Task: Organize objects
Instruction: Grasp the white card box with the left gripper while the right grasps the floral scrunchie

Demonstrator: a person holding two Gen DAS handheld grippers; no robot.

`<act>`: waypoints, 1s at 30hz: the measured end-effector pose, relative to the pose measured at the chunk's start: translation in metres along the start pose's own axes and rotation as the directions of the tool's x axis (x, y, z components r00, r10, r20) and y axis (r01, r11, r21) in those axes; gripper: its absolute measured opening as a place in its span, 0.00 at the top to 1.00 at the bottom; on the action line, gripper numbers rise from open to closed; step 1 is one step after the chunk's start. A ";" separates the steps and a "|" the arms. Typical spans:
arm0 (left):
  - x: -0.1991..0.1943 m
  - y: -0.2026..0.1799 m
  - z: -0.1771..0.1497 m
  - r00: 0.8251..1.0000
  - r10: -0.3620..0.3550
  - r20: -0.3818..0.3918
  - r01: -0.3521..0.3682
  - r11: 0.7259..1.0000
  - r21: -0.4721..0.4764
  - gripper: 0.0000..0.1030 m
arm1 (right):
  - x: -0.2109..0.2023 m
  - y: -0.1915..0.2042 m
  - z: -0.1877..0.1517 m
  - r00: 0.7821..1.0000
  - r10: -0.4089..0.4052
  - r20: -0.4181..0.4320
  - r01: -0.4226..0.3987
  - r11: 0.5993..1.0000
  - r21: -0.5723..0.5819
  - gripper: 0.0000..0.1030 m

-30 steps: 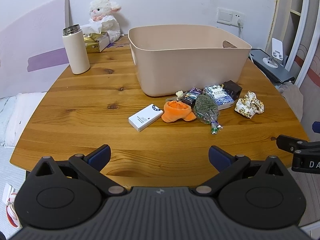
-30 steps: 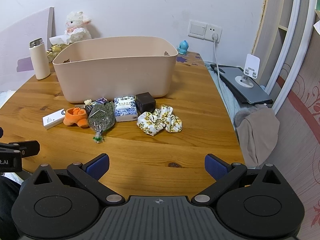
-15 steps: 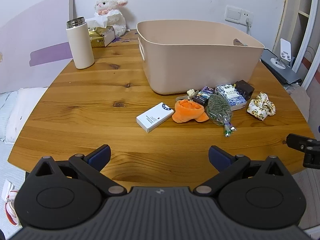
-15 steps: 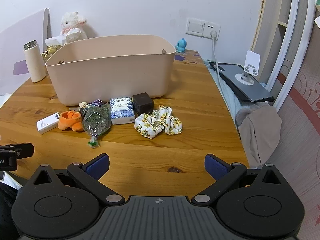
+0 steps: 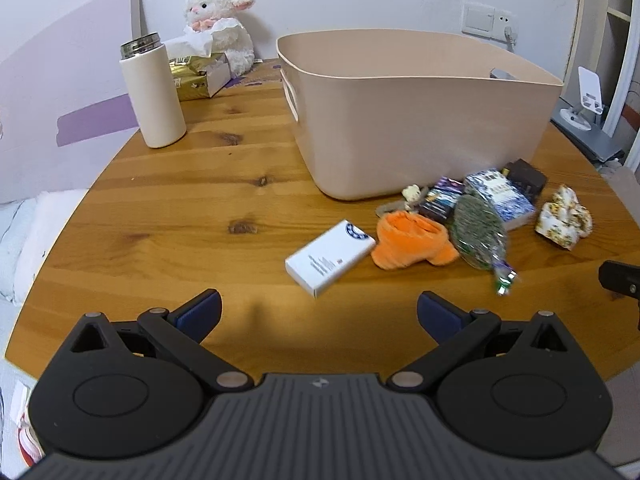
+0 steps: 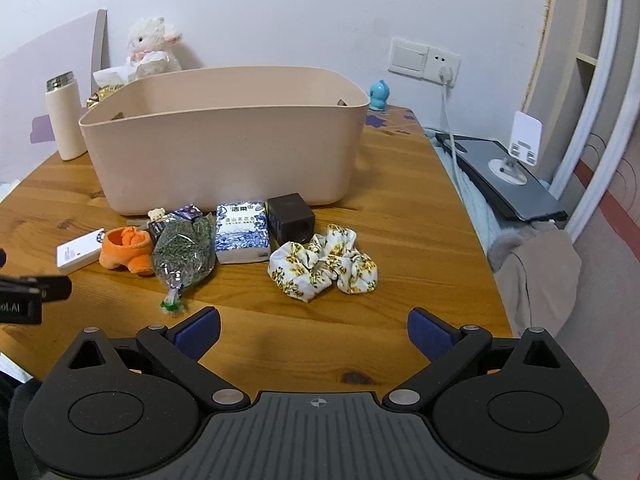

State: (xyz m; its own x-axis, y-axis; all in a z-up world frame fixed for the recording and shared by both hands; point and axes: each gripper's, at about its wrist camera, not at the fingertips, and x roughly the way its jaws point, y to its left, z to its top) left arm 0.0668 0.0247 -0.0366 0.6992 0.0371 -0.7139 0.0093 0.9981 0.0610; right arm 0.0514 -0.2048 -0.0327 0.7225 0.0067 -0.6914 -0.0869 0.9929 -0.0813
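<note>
Left gripper: jaws spread wide, nothing between them, held above the near edge of the table. Right gripper: likewise wide open and empty, over the same edge further right. Just ahead of the left gripper, slightly right of centre: white box, lying flat at an angle. Touching its right end: orange plush. Beside that, further right: green packet, its twisted tail pointing toward the grippers. Just ahead of the right gripper, a little right of centre: floral scrunchie, lying apart from the rest. Ahead and left of the scrunchie: blue-white pack, flat, with a dark cube touching its right side. Behind the green packet: a small purple pack and a tiny pale figure, details too small to tell. Behind the whole row: beige bin, upright, its front wall close to the items; contents not visible. Far left of the bin: cream bottle, upright. Beyond it, at the wall: gold tissue box and lamb toy.
</note>
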 end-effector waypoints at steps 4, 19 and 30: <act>0.018 0.003 0.004 0.999 -0.031 -0.009 0.031 0.999 0.019 0.00 | 0.017 -0.001 0.003 1.000 -0.005 -0.007 0.005 1.000 -0.009 0.05; 0.066 0.039 0.023 0.994 -0.101 -0.043 0.099 0.994 -0.038 0.00 | 0.081 -0.015 0.018 1.000 0.000 -0.022 0.000 1.000 0.015 0.13; 0.067 0.030 0.024 0.994 -0.108 -0.011 0.108 0.993 0.039 0.15 | 0.088 -0.007 0.022 0.999 0.040 -0.001 -0.040 0.999 0.010 0.54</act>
State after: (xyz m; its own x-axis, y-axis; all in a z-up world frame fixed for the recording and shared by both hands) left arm 0.1307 0.0556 -0.0659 0.6865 -0.0703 -0.7237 0.1126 0.9936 0.0103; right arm 0.1304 -0.2089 -0.0771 0.7176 0.0461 -0.6950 -0.1089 0.9930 -0.0466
